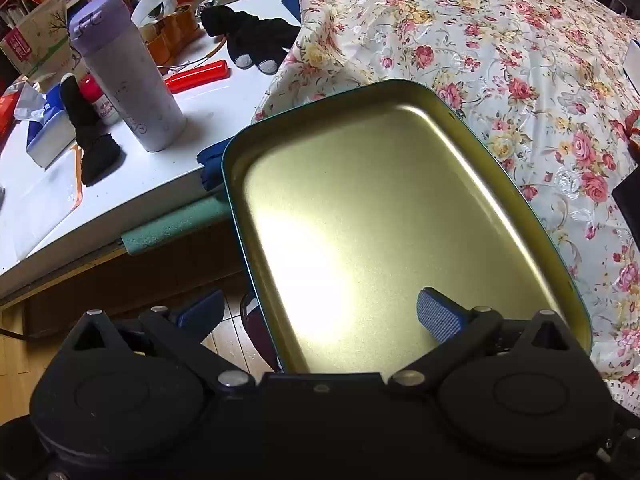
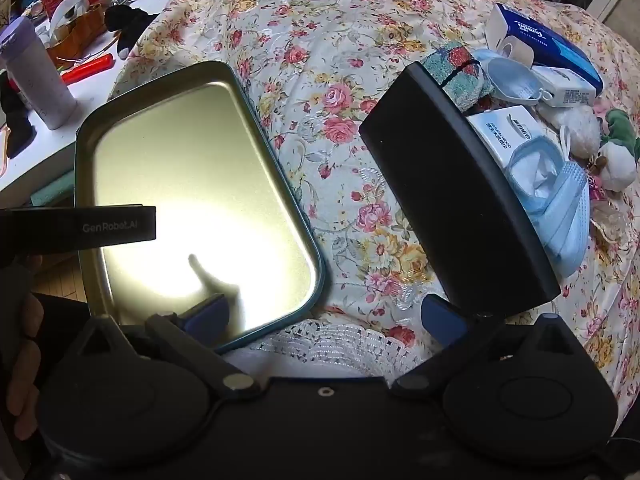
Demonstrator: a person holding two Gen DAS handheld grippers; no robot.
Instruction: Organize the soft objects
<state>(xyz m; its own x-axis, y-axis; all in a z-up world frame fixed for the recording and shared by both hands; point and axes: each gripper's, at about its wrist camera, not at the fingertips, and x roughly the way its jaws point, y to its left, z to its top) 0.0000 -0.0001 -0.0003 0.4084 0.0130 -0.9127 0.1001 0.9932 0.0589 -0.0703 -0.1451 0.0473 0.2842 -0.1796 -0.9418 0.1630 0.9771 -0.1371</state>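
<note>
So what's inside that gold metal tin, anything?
Nothing shows inside the tin: bare gold floor with glare and a gripper shadow. Its near edge is hidden behind the right gripper, and a black strap covers part.

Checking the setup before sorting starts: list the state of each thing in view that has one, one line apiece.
Gold tin tray: empty, lying flat on the floral cloth.
Black lid: off, propped at a tilt beside the tray.
Left gripper: open, holding nothing.
Right gripper: open, holding nothing.
Purple bottle: upright, cap closed.
Blue face mask: loose, lying cupped side up beside the lid.
</note>
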